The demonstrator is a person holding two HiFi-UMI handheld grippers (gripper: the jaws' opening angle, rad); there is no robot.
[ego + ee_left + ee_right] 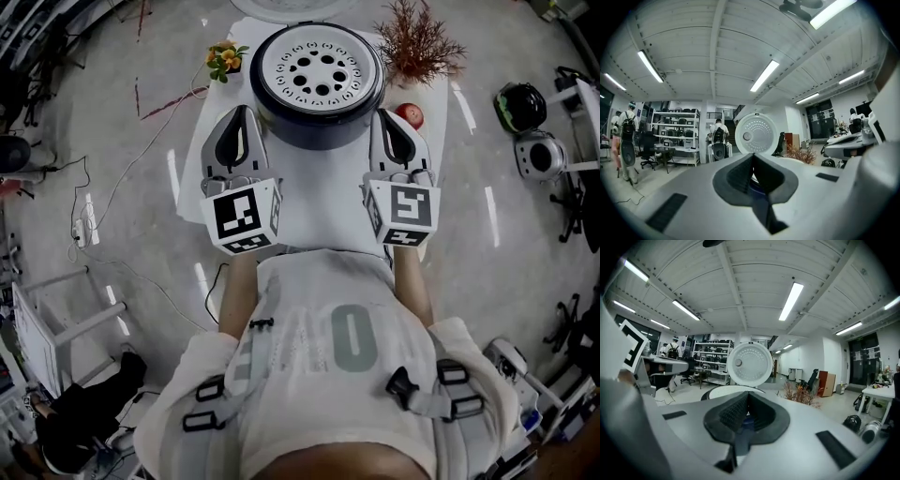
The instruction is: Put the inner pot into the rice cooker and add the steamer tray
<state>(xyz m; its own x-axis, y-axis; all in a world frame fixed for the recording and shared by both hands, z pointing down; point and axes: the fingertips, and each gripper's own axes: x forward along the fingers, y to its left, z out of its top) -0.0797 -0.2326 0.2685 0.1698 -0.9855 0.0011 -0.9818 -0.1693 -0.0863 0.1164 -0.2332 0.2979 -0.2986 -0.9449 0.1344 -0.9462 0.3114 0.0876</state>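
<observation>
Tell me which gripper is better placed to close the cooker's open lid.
Left gripper, narrowly. Both sit shut and empty beside the rice cooker, but the right gripper has a red fruit and dried plant crowding it.

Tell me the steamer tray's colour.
The steamer tray is white with round holes; clearest in the head view.

Glossy grey floor [112, 122], strip-lit ribbed ceiling [712, 51], storage shelves [675, 136].

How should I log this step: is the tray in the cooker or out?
In: the head view shows the perforated tray sitting in the cooker's top, ringed by its dark rim.
</observation>
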